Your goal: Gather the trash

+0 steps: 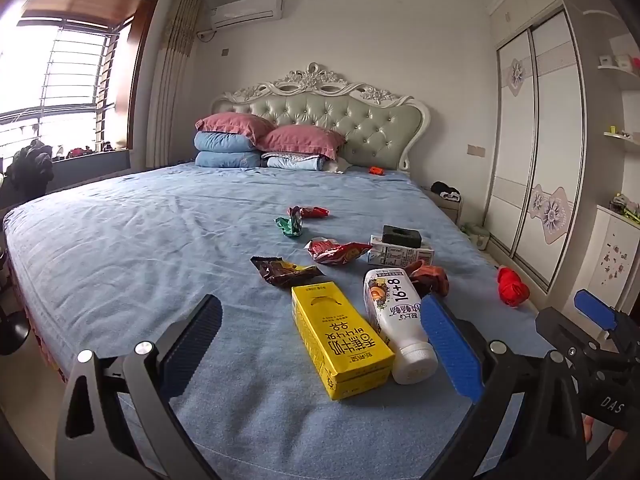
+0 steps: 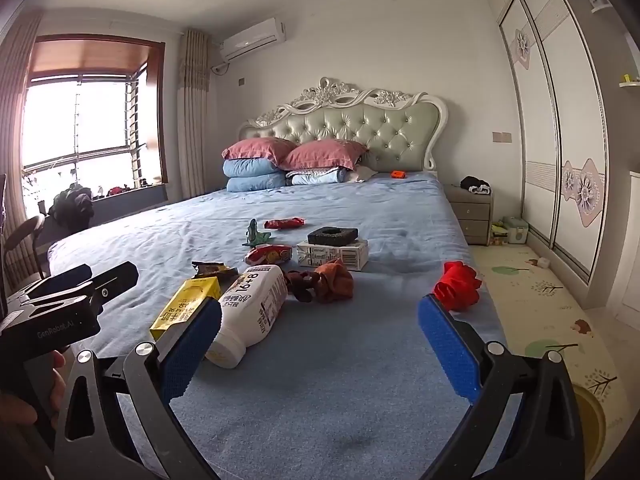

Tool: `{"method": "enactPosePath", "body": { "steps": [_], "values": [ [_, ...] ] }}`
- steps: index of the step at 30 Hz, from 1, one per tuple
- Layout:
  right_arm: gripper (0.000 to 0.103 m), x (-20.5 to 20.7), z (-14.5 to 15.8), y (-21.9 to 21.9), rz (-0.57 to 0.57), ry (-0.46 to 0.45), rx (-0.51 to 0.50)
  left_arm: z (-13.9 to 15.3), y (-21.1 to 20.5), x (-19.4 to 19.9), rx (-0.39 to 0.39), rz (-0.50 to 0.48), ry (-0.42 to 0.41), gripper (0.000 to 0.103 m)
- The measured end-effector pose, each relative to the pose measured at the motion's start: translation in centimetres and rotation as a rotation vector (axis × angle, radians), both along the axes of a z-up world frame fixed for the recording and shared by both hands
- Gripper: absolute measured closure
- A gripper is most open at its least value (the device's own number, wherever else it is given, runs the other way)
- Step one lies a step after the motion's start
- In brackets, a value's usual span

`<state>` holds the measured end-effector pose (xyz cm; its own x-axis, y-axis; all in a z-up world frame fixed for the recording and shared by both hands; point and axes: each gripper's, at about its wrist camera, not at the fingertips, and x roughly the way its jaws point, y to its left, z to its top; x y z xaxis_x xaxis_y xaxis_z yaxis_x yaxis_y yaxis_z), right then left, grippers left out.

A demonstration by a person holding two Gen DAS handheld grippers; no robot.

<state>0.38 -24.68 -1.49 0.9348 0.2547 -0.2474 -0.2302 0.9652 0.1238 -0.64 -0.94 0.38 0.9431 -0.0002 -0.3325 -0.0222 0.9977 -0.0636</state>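
Fingers (image 1: 452,344) of the left gripper (image 1: 320,344) spread wide, grasping nothing, hovering over the near edge of the bed (image 1: 120,240); likewise released on the right gripper (image 2: 320,344), nothing between. Ahead of the left: yellow carton (image 1: 338,338) and white bottle (image 1: 394,320) lying side by side, touching. Beyond: brown wrapper (image 1: 284,271), red wrapper (image 1: 336,251), green wrapper (image 1: 290,225), white carton (image 1: 400,255) under a black block (image 1: 401,236), crumpled brown cloth (image 1: 428,276), red bundle (image 2: 458,285) near the bed's right edge. Judged: nothing collected yet, first pick-up in hand. Next: lower over the yellow carton, straddle its narrow sides, then clench. No bin in view. Readable: "16+8" on the bottle; "GenRobot.AI" and "DAS" on the gripper bodies.
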Motion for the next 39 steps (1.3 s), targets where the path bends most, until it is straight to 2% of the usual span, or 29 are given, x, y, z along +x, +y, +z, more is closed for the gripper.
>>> {"method": "enactPosePath", "body": {
  "steps": [39],
  "values": [
    [0.008,0.07,-0.2,-0.01,0.02,0.016,0.006,-0.42,0.6,0.57,-0.033,-0.005,0.014,0.004]
  ]
}}
